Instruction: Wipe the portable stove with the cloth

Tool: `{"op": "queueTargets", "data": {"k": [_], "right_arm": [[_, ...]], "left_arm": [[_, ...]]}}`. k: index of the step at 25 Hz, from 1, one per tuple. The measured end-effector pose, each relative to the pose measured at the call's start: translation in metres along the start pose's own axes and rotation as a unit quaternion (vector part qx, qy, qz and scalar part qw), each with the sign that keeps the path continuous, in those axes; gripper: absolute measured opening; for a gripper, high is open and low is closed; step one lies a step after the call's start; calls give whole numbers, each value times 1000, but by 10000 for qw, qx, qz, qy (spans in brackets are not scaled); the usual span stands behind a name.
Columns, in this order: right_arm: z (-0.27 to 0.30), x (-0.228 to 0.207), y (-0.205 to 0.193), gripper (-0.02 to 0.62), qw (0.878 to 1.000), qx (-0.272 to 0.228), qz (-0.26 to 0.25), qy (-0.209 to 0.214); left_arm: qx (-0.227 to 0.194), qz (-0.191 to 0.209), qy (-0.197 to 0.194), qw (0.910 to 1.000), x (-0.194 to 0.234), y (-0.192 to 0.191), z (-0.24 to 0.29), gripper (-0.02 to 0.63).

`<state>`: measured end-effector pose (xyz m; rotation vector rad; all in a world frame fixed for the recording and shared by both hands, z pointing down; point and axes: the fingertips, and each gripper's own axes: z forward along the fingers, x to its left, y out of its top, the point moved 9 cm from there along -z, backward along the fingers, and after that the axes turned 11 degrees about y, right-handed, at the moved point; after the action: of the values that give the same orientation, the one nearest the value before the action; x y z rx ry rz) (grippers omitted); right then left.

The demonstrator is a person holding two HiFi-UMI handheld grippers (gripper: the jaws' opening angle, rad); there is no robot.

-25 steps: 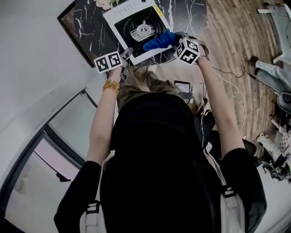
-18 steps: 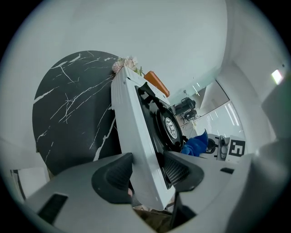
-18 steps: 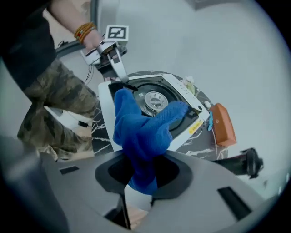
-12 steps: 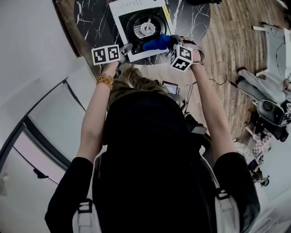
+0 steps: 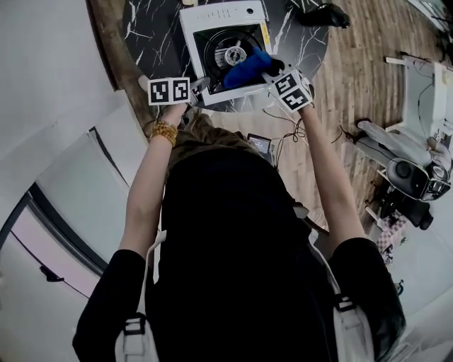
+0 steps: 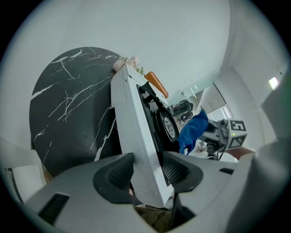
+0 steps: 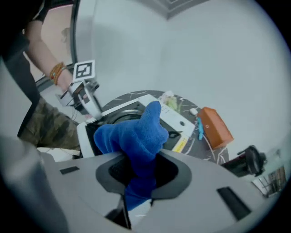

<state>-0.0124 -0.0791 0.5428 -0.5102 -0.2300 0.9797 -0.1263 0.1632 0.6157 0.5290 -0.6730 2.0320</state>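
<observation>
My left gripper (image 6: 148,172) is clamped on the near edge of the white square portable stove (image 6: 132,127). My right gripper (image 7: 141,175), jaws just tightening, pinches the blue terry cloth (image 7: 134,134) over the stove's black burner recess (image 5: 216,42). The stove sits on a round black marble table (image 5: 152,35).

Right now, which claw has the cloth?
The right claw, shut on the blue cloth over the stove; the left claw clamps the stove's white edge instead.

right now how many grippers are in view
2. The left gripper is clamped on the portable stove's near edge. The right gripper, its jaws just closed further on the blue cloth, holds it over the stove's top. None seems hidden.
</observation>
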Motion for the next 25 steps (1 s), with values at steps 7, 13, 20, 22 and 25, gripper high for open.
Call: {"op": "queueTargets", "data": {"k": [7, 13, 20, 22, 25], "right_arm": [[1, -103, 26, 87, 9871, 1182, -664, -847], [47, -112, 51, 75, 9706, 2059, -1212, -300], [49, -48, 23, 55, 9588, 2119, -1856, 356], [45, -35, 13, 55, 9698, 1897, -1475, 422], [37, -21, -2, 64, 9873, 1325, -539, 688]], "left_arm": [[-8, -91, -60, 9999, -1, -1, -5, 193], [88, 12, -41, 10000, -2, 4, -6, 193], [77, -65, -4, 9999, 6, 6, -2, 195], [117, -52, 21, 9999, 4, 7, 0, 195], [192, -32, 51, 9998, 3, 9, 1, 195]]}}
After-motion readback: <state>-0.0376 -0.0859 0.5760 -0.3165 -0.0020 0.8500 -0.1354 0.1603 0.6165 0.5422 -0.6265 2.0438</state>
